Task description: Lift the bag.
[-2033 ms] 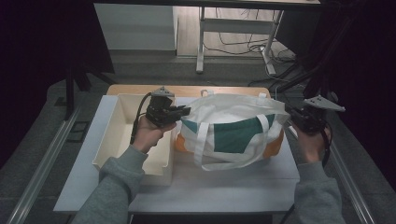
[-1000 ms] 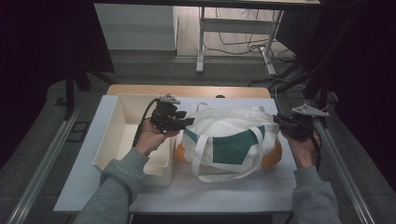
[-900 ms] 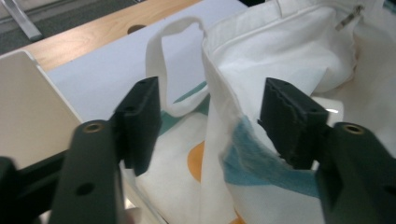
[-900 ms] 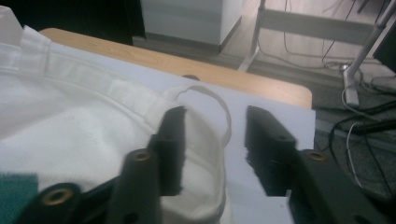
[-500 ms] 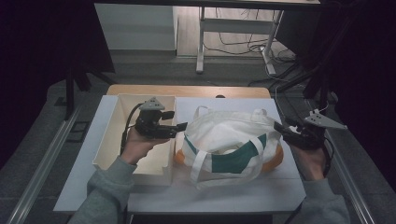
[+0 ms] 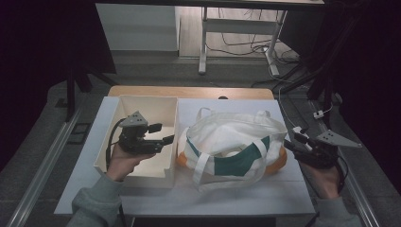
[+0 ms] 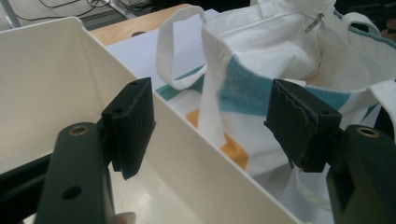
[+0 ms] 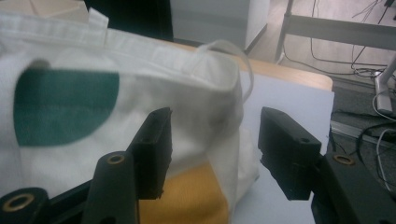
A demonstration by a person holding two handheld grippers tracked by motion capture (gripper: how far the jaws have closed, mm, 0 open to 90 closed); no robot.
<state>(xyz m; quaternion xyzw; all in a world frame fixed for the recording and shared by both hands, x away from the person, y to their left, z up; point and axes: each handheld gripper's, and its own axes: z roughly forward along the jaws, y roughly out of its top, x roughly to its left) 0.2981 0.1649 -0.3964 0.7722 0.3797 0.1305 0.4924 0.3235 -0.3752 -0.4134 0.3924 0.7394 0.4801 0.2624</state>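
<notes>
Both claws stand with jaws apart, having just been opening, and hold nothing: left gripper (image 6: 163, 134) over the box (image 6: 171, 111), right gripper (image 6: 289, 144) beside the bag (image 6: 227, 135), which slumps mid-table. Grip opposite rim seams (not loose handles) to spread it evenly. One bag, one box, two grippers.

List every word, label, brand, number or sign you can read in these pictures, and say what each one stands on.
None can be read.
tote bag: plain green, orange and teal patches, no lettering.
white bin: bare walls, no label.
left gripper and right gripper: black jaws with screw holes, no markings.
table: plain white top.
</notes>
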